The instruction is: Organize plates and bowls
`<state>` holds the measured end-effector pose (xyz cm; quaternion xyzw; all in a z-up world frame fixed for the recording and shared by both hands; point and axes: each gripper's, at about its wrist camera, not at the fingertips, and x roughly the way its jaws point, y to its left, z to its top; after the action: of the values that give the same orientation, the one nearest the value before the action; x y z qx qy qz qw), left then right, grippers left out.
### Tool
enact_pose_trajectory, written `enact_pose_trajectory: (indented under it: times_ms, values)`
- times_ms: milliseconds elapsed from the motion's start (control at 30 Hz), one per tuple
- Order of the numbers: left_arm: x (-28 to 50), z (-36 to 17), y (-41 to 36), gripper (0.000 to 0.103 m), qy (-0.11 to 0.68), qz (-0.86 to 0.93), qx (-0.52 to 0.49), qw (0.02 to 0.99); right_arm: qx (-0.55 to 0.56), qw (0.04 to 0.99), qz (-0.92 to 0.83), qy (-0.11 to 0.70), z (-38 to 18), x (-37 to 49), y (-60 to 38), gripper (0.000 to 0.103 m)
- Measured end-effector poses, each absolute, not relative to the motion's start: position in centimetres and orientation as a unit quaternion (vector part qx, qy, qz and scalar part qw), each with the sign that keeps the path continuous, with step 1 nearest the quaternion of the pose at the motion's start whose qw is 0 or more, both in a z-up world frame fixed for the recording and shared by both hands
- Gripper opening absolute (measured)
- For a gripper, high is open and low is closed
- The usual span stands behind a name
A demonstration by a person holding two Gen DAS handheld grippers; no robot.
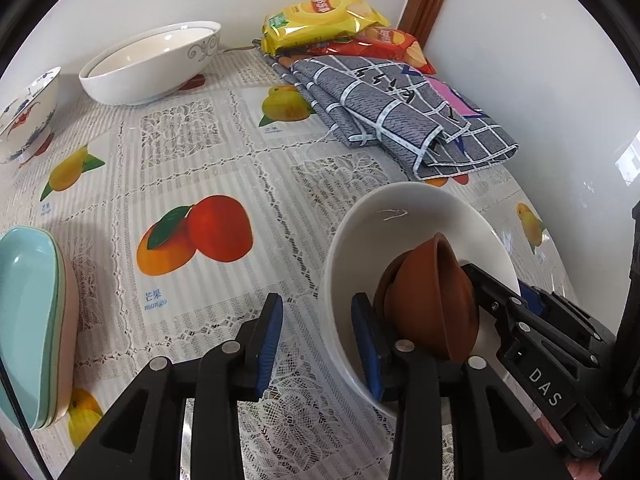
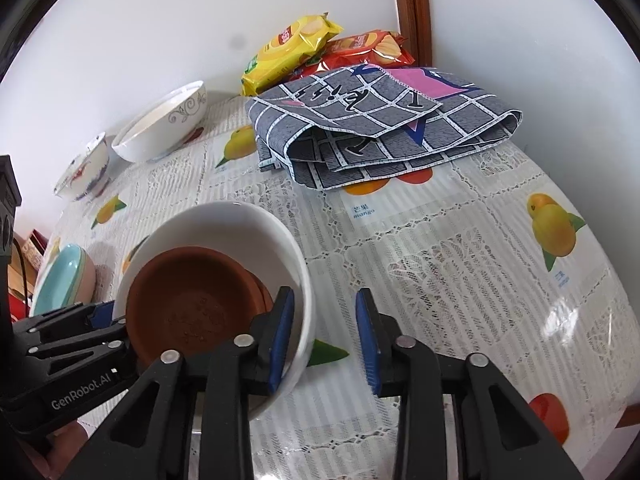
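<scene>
1. The left tongs (image 1: 317, 320) stand part-open astride the near wall of a plain white bowl (image 1: 400, 216), one blue pad inside and one outside. Bare cloth shows between the outer pad and the wall, so nothing is gripped.
2. The right tongs (image 2: 324, 320) take the opposite wall the same way. The inner pad is close against the wall, the outer pad stands apart from it, and the grip is not closed.
3. The bowl sits on the surface (image 1: 224, 152) at lower right of the left view and lower left of the right view. It lies directly between the two tongs, and neither hand looks nearer than the other.
4. Inside it lean two nested brown dishes (image 2: 192, 300), matte like terracotta, shallow and round. They are tipped on edge towards the right tongs' side and could slide if the bowl tilts.
5. The bowl is round, glossy and thick-walled, with no long axis. A level two-handed lift by the rim appears to be the likely next move.
6. At upper left of the left view sits a large white bowl with grey scrollwork (image 1: 156, 60), and beside it a painted blue-and-red bowl (image 1: 28, 112).
7. Smooth pastel plates (image 1: 32, 320) are stacked at the left edge.
8. A folded grey checked cloth (image 1: 400, 120) and snack packets (image 1: 320, 16) fill the upper right. The tablecloth is lace-patterned with printed mangoes.
</scene>
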<state>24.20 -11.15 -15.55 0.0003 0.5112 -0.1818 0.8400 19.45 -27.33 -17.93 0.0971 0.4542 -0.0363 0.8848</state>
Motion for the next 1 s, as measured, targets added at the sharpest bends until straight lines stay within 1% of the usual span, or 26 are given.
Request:
enact_pose_trajectory:
  times_ms: [33,67,100,200,333,500,567,700,1000]
  values:
    - [24.1,-15.5,-11.2,0.029,0.511,-0.184,0.0,0.839,0.1,0.886,-0.033,0.452,-17.9,19.4,-27.2,0.019]
    - [24.1,-15.5,-11.4,0.022,0.512,-0.188,-0.001,0.838,0.101,0.886,-0.033,0.451,-17.9,19.4,-27.0,0.013]
    - [24.0,-15.5,-11.7,0.017,0.512,-0.191,0.001,0.837,0.101,0.886,-0.032,0.45,-17.8,19.4,-26.8,0.011]
    - [24.0,-15.4,-12.1,0.017,0.511,-0.185,0.01,0.839,0.084,0.888,-0.043,0.45,-17.6,19.5,-26.1,0.011]
    - [24.2,-15.4,-12.3,0.017,0.515,-0.188,0.014,0.836,0.093,0.887,-0.039,0.45,-17.7,19.5,-26.5,0.011]
    - [24.8,-15.5,-12.0,0.017,0.52,-0.194,0.003,0.832,0.075,0.888,-0.042,0.452,-17.6,19.6,-26.1,0.012]
    - [24.9,-15.5,-12.1,0.017,0.519,-0.191,0.001,0.833,0.077,0.887,-0.039,0.453,-17.7,19.7,-26.1,0.012]
    - [24.8,-15.4,-12.3,0.013,0.517,-0.18,0.006,0.837,0.087,0.886,-0.037,0.453,-17.8,19.7,-26.3,0.012]
    - [24.5,-15.5,-12.2,0.012,0.519,-0.173,-0.001,0.837,0.105,0.888,-0.045,0.446,-17.6,19.2,-26.4,0.011]
